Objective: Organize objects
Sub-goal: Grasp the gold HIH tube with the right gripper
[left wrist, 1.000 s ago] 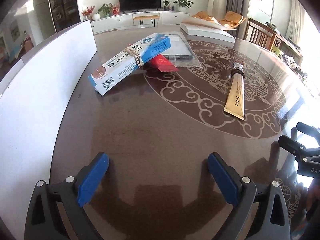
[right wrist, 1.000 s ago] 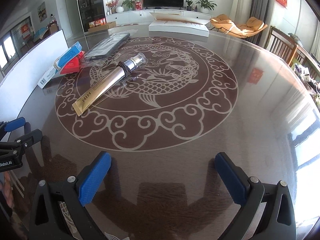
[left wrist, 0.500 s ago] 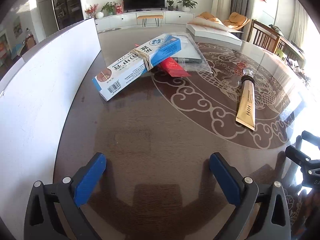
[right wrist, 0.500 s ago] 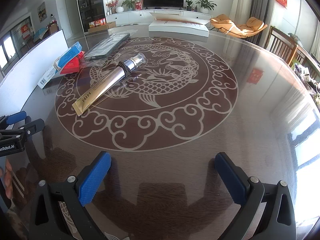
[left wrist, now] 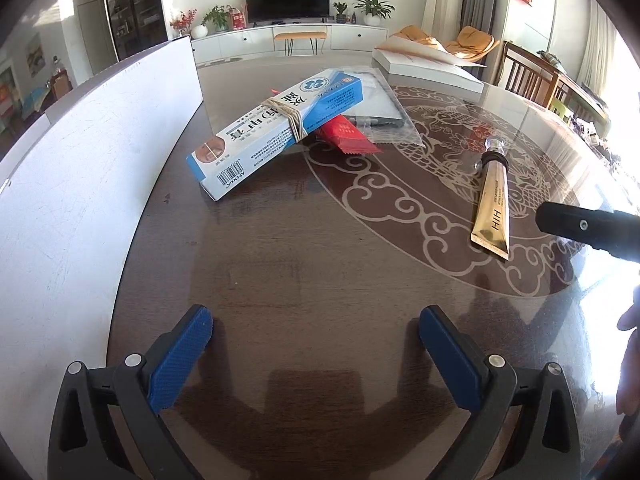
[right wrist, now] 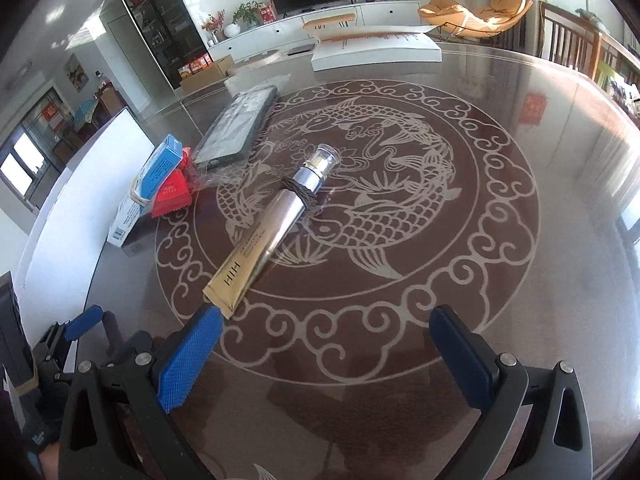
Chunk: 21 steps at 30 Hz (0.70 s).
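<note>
Round table (right wrist: 560, 168), right gripper (right wrist: 324, 344) nearer gold tube (right wrist: 276, 224)

**Four items on the table**

One blue-and-white box (left wrist: 276, 128) bound with a rubber band, one red packet (left wrist: 348, 136), one bagged dark case (right wrist: 240, 128), one gold tube (right wrist: 264, 236). One white box (right wrist: 376, 52) sits beyond.

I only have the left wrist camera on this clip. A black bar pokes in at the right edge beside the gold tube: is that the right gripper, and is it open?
Observer: Yes. The right wrist view shows the right gripper open, nothing between its fingers.
Operator: Is the tube lined up with it?
Observer: No. The gold tube has its crimped end just ahead of the left finger, not in the gap.
</note>
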{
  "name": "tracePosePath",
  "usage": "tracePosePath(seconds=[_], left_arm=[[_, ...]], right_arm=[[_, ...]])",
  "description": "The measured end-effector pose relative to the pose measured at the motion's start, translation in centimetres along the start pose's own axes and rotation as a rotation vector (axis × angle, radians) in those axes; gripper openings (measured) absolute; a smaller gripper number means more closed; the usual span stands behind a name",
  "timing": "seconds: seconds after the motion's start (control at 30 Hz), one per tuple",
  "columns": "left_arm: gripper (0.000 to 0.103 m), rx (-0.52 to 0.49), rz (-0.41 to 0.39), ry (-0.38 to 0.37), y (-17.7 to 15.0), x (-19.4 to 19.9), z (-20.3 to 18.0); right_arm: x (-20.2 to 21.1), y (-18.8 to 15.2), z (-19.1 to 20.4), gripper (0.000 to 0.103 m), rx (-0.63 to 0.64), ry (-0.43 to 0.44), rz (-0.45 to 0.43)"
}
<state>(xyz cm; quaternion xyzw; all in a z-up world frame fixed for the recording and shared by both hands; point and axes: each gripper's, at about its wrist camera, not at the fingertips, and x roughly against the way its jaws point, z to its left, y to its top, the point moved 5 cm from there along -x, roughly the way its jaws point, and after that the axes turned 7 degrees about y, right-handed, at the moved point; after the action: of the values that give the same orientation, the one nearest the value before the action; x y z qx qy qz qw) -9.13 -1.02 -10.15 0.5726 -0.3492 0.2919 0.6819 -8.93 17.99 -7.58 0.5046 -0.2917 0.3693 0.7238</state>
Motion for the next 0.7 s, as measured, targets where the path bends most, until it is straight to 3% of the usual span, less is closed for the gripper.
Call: tracePosePath(seconds=[0.03,0.13,0.27,0.37,0.57,0.7], left_arm=[[0.103,0.000,0.000,0.000,0.0,0.0,0.0],[0.103,0.001,-0.001,-0.001,0.0,0.0,0.0],[0.103,0.001,-0.001,0.000,0.1,0.0,0.0],[0.103,0.001,-0.002,0.000,0.1,0.0,0.0],[0.103,0.001,-0.001,0.000,0.1,0.0,0.0],[0.103,0.001,-0.001,0.000,0.1,0.0,0.0]], right_arm=[[-0.9,1.1,0.8,0.101,0.014,-0.004,0.001],[-3.7,3.6,2.6,0.085,0.046,-0.036,0.018],[-5.0,4.2,3.7,0.043,0.131,-0.102,0.003],[-3.7,3.3,2.1,0.029,0.134,-0.137,-0.038],[0.6,0.9,-4.2,0.028,0.084,-0.217,-0.093],[2.2,-0.6,-5.7,0.029,0.106,-0.229,-0.107]])
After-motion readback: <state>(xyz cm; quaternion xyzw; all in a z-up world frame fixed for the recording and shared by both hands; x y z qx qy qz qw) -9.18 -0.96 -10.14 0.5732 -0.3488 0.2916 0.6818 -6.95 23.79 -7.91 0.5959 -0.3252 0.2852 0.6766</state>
